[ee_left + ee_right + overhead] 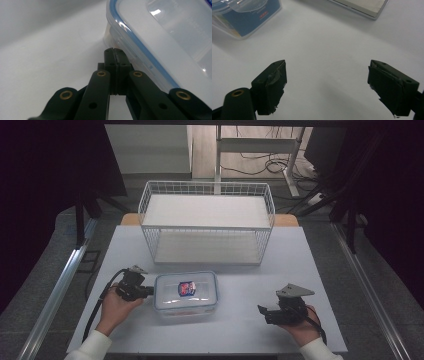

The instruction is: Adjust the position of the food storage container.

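Two tools: our left tool (148,291), jaws together, touches the lidded container (186,292); right tool (263,311), jaws apart, should steady the opposite side.

laboratory or test workspace: a plain white surface (280,255) flanked by aluminium rails (55,290) and dark curtains (50,165), with loose cables (272,166) on the floor beneath a metal-framed desk (257,145) behind, and grey carpet.
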The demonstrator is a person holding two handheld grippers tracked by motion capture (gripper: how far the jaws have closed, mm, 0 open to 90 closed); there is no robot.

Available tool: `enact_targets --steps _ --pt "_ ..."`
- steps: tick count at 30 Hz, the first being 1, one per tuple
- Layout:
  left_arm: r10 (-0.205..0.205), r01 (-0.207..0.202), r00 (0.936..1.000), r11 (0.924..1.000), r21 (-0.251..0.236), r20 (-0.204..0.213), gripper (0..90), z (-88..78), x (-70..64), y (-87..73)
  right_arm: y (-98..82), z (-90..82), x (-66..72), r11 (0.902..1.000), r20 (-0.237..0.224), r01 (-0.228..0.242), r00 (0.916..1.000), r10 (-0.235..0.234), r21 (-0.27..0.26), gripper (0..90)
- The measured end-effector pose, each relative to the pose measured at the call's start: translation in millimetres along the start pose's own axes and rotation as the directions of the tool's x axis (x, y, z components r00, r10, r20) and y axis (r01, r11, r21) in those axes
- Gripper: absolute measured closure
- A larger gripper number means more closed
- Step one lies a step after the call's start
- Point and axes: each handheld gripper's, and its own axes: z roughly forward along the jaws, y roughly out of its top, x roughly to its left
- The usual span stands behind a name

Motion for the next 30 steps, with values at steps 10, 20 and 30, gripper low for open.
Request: enact_targets --steps 10,20,30 --pt "0.027 -0.026 0.9982 0.9996 -0.013 0.053 89.8 20.7 -26.4 20.4 -0.4 0.0 0.1 1.0 0.0 0.004 1.0 -0.004 0.0 15.6" --pt "0.05 -0.049 0.9968 0.9986 -0.018 0.063 89.8 28.0 -38.5 28.5 -0.7 0.6 2.0 0.9999 -0.001 0.012 0.9999 -0.012 0.007 15.6" --pt "0.052 -0.047 0.9968 0.9954 -0.083 0.061 89.8 -7.6 -32.8 3.2 -1.7 1.0 3.7 0.9996 -0.009 0.028 0.9996 -0.028 -0.005 15.5"
